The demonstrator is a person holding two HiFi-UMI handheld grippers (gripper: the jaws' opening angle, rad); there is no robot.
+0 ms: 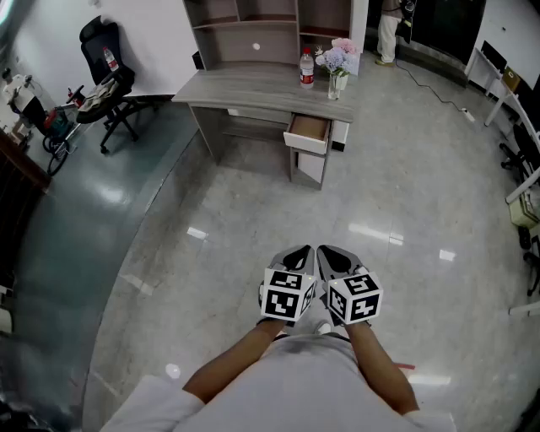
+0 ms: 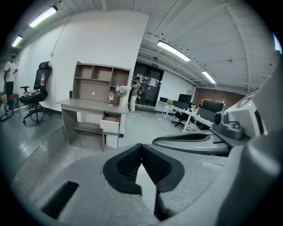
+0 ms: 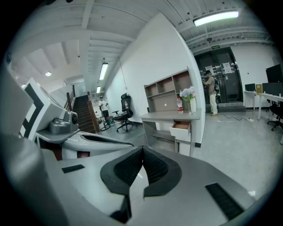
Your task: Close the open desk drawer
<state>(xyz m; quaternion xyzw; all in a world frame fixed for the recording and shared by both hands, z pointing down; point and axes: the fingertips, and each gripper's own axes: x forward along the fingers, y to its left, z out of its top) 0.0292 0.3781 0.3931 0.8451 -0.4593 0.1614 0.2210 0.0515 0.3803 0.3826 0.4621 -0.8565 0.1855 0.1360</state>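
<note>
A grey desk stands far ahead across the floor, and its top right drawer is pulled out, showing a brown inside. That drawer also shows in the left gripper view and as the drawer in the right gripper view. My left gripper and right gripper are held side by side close to my body, well short of the desk. Both have their jaws closed tip to tip with nothing between them. The left gripper and right gripper each point slightly down.
On the desk stand a bottle and a vase of flowers, with a shelf unit behind. A black office chair is at the left. White desks line the right side. A person stands by the far door.
</note>
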